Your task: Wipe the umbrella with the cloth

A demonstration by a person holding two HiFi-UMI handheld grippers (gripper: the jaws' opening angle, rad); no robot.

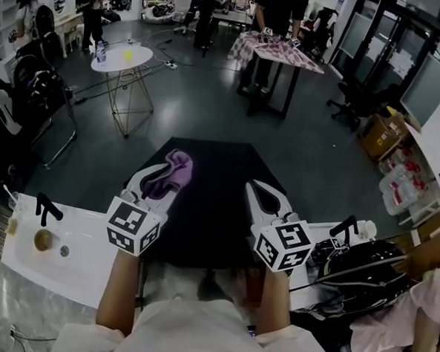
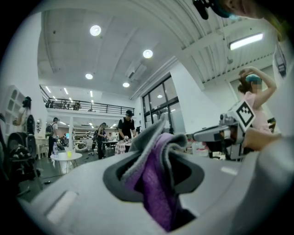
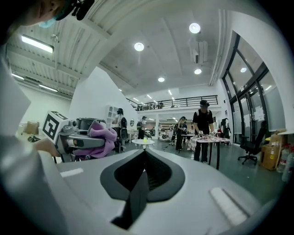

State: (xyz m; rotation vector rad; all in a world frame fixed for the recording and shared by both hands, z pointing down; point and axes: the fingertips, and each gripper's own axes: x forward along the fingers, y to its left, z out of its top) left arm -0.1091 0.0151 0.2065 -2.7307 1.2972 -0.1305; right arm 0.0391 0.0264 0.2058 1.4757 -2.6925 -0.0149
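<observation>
Purple cloth (image 2: 156, 183) in clenched left claw (image 2: 159, 137), right claw (image 3: 143, 156) clenched empty, over black umbrella (image 1: 210, 212) and glossy dark floor (image 1: 201, 118)

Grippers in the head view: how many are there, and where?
2. The left gripper, at lower left, is shut on a purple cloth; the right gripper, at lower right, is shut and empty.

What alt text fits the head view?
Seen from above, the left claw is shut on a crumpled purple cloth over an open black fabric umbrella; the right claw beside it is shut and empty. A round white table and people stand beyond.
</observation>
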